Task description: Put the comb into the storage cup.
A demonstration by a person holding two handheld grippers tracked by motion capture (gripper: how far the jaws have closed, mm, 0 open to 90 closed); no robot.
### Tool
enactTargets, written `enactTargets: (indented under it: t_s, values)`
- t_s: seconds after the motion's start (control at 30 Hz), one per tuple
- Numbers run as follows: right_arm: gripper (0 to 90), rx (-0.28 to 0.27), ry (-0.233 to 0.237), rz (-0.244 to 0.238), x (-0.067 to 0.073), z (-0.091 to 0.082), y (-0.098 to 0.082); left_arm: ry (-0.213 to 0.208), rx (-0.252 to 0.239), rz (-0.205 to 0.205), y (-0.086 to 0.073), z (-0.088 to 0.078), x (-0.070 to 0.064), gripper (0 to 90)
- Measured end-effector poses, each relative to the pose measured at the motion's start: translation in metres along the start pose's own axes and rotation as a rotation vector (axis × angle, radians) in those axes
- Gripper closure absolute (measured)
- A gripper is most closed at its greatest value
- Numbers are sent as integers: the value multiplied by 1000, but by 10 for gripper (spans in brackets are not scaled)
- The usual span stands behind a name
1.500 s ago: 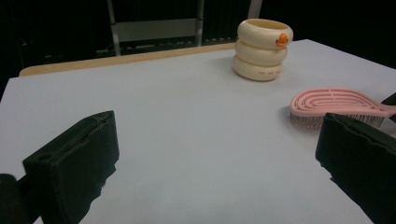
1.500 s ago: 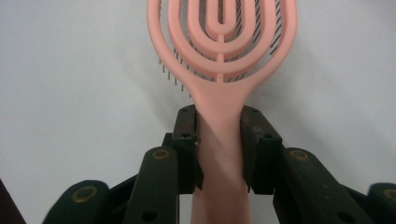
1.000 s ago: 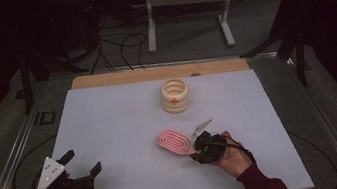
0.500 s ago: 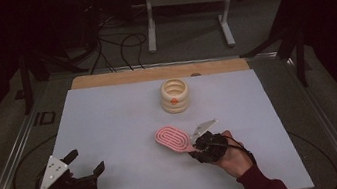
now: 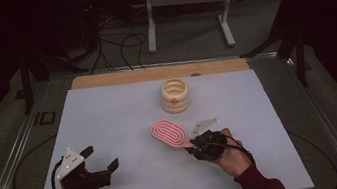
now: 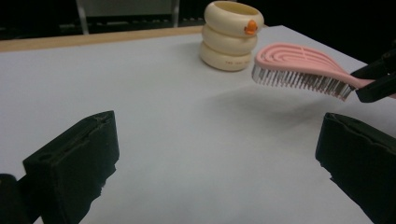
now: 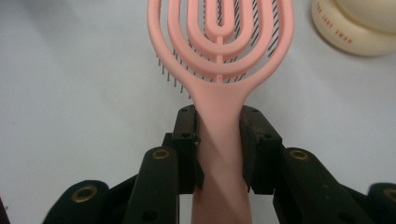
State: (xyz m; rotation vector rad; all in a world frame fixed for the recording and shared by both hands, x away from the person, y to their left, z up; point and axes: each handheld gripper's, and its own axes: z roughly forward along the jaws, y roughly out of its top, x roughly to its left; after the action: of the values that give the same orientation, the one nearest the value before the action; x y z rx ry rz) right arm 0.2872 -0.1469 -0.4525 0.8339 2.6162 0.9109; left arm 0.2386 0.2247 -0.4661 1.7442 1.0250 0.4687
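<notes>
A pink hairbrush (image 5: pixel 169 133) with a looped open head hangs just above the white table, bristles down. My right gripper (image 5: pixel 195 146) is shut on its handle (image 7: pixel 218 140), both pads pressing its sides. In the left gripper view the pink hairbrush (image 6: pixel 299 70) floats at the upper right, held from the right edge. A cream ribbed holder (image 5: pixel 174 95) made of stacked rings, with a small orange mark, stands upright behind the brush. My left gripper (image 5: pixel 101 159) rests near the table's front left, jaws wide open and nothing between them.
The white table top (image 5: pixel 125 121) has a wooden strip (image 5: pixel 158 73) along its far edge. A metal stand (image 5: pixel 188 0) and cables lie on the dark floor beyond. The cream holder (image 7: pixel 359 28) sits close to the brush head's right in the right gripper view.
My left gripper has slid to the right along the front of the table. The right gripper and the brush have stayed where they were.
</notes>
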Motion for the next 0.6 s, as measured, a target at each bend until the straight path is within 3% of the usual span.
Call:
enactTargets:
  t_s: [0.27, 0.6]
  values:
    - [701, -49, -14, -18, 5, -1, 6, -46, 7, -28, 6, 16, -9, 1]
    - [701, -93, -16, -22, 10, 0, 11, -115, 10, -29, 19, 42, -30, 1]
